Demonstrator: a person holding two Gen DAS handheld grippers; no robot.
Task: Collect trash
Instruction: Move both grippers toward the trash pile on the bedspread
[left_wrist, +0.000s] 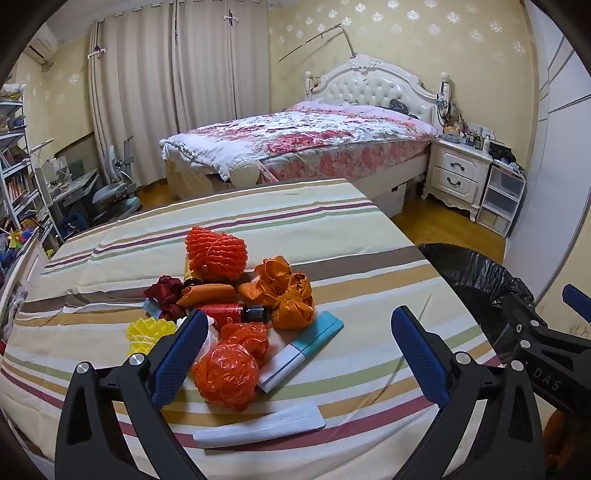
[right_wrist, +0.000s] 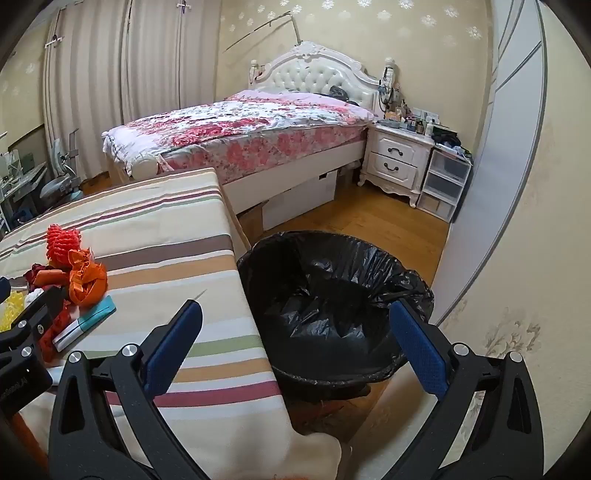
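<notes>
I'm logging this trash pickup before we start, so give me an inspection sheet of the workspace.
Surface: striped tablecloth covers the table.
Job's things: pile of crumpled orange plastic bags, red net, yellow net, small dark bottle, teal-and-white box; black-lined trash bin beside the table, seemingly empty.
Clutter: white paper strip.
Grippers: left gripper open over the pile; right gripper open near the bin.
Cables: nothing seen.
Surroundings: bed, nightstand, curtains.
</notes>
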